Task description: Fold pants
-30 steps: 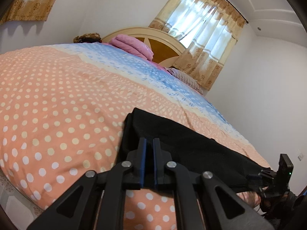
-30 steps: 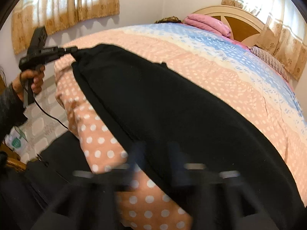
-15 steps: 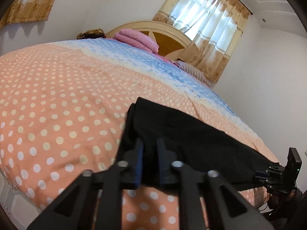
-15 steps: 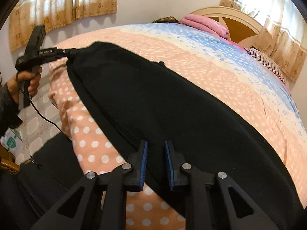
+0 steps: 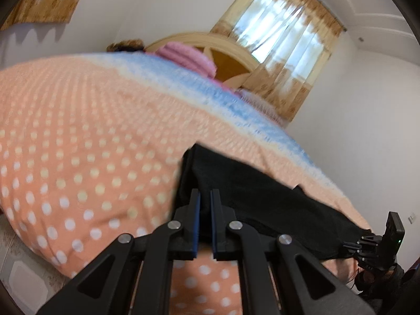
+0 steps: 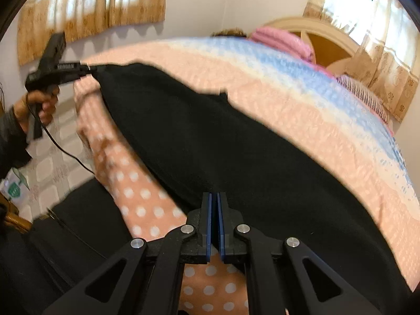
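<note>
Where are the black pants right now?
The black pants lie along the near edge of the bed, stretched between the left gripper and right gripper, far from the headboard.

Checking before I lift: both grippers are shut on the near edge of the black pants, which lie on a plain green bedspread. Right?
Not quite. The bedspread is peach with white dots and a blue band, not plain green, as the right wrist view shows. The rest holds: the left gripper and the right gripper are each shut on the near edge of the black pants.

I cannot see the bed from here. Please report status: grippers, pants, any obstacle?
Left gripper shut on black pants near edge. Right gripper just closed, shut on same edge. Pants flat on dotted bedspread. Nothing in the way.
</note>
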### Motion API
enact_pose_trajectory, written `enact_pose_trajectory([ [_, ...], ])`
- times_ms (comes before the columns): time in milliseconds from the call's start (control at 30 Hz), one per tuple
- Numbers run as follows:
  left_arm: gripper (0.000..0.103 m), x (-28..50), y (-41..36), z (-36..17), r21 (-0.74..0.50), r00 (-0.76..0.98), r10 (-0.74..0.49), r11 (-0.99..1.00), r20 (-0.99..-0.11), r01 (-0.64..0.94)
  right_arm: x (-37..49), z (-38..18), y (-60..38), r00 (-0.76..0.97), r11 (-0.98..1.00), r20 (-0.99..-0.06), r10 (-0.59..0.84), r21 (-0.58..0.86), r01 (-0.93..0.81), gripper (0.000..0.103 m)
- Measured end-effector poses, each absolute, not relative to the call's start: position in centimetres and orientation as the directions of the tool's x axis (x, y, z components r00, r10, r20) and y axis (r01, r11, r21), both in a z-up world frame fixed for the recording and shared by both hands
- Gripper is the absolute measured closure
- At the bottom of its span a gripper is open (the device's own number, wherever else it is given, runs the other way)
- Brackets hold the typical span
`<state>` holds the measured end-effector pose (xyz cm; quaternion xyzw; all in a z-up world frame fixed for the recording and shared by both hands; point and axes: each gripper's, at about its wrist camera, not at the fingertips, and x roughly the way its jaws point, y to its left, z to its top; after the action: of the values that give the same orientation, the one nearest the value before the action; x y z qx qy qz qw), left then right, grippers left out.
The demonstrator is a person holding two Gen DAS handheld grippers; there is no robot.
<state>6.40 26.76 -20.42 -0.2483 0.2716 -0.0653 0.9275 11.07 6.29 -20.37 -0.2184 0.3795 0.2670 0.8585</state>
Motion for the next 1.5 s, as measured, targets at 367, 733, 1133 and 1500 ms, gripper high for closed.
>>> enact_pose_trajectory([
  [367,0.053,4.7,27.7,-18.4,-0.391,0.882,-0.064,0.909,-0.467,-0.141,13.2,-15.1,3.6,0.535,0.776,-0.718,0.445,0.011,-0.630,0.066],
  [733,0.043,7.2,16.6,-17.8,-0.130,0.861,-0.152,0.986,-0.486,0.101,27.9,-15.1,6.4,0.368,0.767,-0.687,0.626,0.460,-0.446,0.066],
  [1133,0.043,7.2,17.5,-20.6,-0.140,0.817,-0.148,0.987,-0.557,0.083,33.3,-20.9,10.7,0.161,0.734,-0.724,0.671,0.618,-0.283,0.097],
  [1500,0.042,7.0,17.0,-20.9,-0.124,0.819,-0.145,0.988,-0.555,0.090,33.7,-18.9,10.8,0.346,0.818,-0.745,0.570,0.478,-0.319,0.100],
])
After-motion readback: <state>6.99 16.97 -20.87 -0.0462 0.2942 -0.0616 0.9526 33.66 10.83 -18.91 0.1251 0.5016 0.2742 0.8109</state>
